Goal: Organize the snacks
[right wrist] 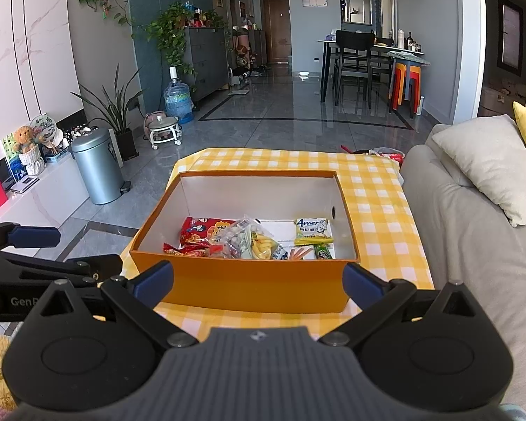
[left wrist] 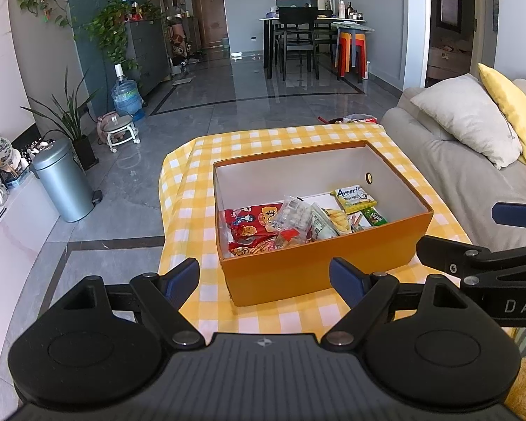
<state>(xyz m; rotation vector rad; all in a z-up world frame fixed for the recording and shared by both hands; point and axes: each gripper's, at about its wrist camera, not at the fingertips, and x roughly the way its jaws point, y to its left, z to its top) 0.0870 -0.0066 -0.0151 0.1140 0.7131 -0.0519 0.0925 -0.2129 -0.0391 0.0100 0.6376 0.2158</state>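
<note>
Snacks lie inside the orange box [left wrist: 308, 270], which sits on the yellow checked tablecloth [left wrist: 186, 182]: red packets [left wrist: 250, 224] at its left end, a clear bag of white sweets [left wrist: 292, 215] mid-box, a yellow-green packet [left wrist: 354, 198] toward the right. Left gripper [left wrist: 264, 280] and right gripper [right wrist: 257, 280] hang before the box's near wall, both spread wide and empty.

The orange box's [right wrist: 249, 291] near wall hides my view of the lowest snacks [right wrist: 228, 245], and their small print is unreadable.
</note>
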